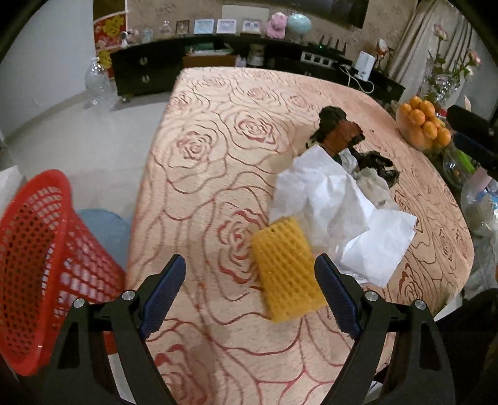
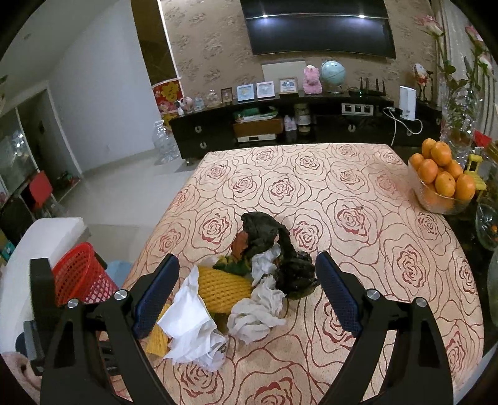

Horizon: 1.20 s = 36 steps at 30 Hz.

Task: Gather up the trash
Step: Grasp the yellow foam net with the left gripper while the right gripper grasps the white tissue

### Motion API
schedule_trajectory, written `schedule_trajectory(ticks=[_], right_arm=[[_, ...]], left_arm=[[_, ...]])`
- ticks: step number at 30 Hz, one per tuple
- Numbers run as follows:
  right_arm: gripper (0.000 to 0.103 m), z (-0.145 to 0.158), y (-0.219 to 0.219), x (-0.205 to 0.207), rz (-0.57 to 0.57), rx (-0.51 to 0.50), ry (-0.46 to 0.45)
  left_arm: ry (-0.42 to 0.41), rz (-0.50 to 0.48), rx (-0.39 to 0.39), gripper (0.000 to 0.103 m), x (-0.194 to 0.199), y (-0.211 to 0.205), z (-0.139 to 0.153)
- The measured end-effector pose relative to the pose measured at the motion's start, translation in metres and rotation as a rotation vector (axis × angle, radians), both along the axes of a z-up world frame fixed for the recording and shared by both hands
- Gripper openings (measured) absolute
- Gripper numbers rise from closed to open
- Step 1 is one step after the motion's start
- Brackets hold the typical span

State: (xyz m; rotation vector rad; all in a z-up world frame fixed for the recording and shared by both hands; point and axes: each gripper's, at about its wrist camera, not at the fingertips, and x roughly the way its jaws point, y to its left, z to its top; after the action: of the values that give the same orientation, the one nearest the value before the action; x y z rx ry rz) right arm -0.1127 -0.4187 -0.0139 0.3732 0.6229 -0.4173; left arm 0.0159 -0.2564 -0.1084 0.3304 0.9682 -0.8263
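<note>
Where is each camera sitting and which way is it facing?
Left wrist: on the left tongs, angled down at the table, yellow foam net and tissue; red basket at left; both open fingers show.
Right wrist: on the right tongs, facing the trash pile, oranges and TV; open fingers show.
Shared: table, net, basket, oranges.

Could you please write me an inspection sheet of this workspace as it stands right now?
Surface: rose-patterned tablecloth, mostly bare.
Job's things: yellow foam net, white tissues, black bag, piled together; red basket beside the table, on the floor.
Clutter: bowl of oranges at the table's edge.
Grippers: left gripper and right gripper open, holding nothing.
Cables: white cable at the sideboard.
Surroundings: sideboard, television.
</note>
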Motion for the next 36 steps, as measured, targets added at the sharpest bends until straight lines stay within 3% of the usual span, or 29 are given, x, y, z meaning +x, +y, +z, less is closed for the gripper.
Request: schedule_trajectory(ticks=[2, 5, 9, 10, 13, 22, 28, 36], right_arm=[[0.086, 0.000, 0.001, 0.000, 0.001, 0.002, 0.002], [0.086, -0.001, 0.002, 0.000, 0.008, 0.003, 0.005], [0.086, -0.001, 0.003, -0.001, 0.016, 0.008, 0.004], [0.086, -0.001, 0.003, -0.001, 0.018, 0.009, 0.004], [0.086, -0.001, 0.003, -0.001, 0.020, 0.007, 0.002], [0.086, -0.003, 0.007, 0.002, 0.036, -0.003, -0.006], [0.086, -0.010, 0.025, 0.018, 0.122, -0.033, 0.019], [0.086, -0.044, 0.067, 0.057, 0.276, -0.149, 0.164]], left_arm=[[0.001, -0.010, 0.012, 0.079, -0.002, -0.006, -0.005], [0.024, -0.027, 0.031, 0.066, -0.004, -0.013, -0.014], [0.065, -0.044, 0.050, 0.043, -0.004, -0.017, -0.027], [0.074, -0.052, 0.049, 0.033, -0.003, -0.017, -0.027], [0.105, -0.055, 0.031, 0.022, -0.001, -0.013, -0.028], [0.019, 0.008, -0.020, 0.021, 0.007, 0.015, 0.004], [-0.068, 0.073, -0.055, 0.021, 0.012, 0.032, 0.030], [-0.121, 0.112, -0.083, 0.022, 0.017, 0.050, 0.048]])
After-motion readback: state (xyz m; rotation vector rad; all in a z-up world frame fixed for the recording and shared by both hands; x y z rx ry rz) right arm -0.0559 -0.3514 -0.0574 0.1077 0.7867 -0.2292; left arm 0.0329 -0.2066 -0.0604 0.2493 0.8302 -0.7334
